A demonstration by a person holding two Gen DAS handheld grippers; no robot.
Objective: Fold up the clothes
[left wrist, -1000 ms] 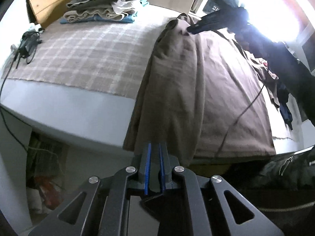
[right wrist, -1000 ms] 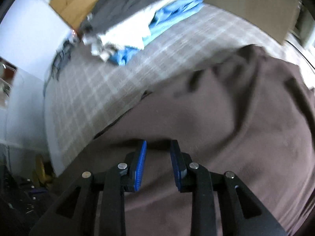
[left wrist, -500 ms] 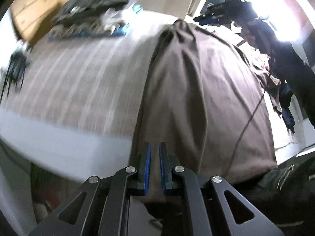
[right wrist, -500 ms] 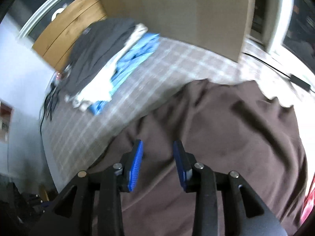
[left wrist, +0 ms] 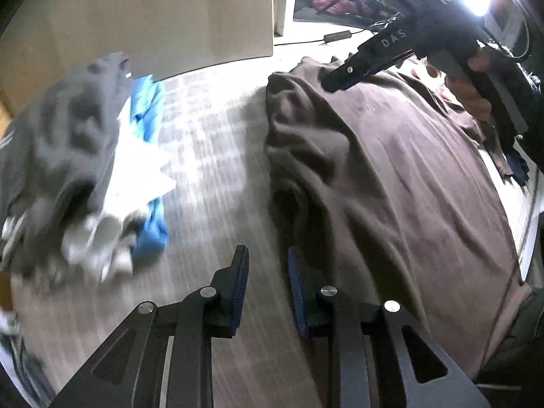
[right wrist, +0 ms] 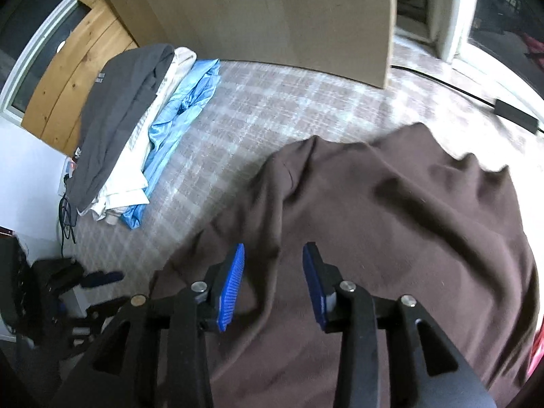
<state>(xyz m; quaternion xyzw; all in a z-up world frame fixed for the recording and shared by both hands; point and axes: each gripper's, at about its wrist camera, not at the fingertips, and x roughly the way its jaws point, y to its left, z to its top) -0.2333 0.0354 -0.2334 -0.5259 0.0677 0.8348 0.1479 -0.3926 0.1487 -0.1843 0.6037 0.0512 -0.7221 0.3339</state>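
The left tongs (left wrist: 265,285), a second ago pinched on the hem of the brown garment (left wrist: 391,176), are opening with nothing between them, over the plaid bed (left wrist: 210,142); the right tongs (right wrist: 273,282) are opening too, apparently clear above the cloth; the garment lies released, one fold seemingly laid.

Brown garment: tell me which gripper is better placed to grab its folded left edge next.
Left, probably. The left gripper hangs right at the brown garment's bunched edge, jaws opening and empty. The right gripper sits over the cloth's middle, also opening.
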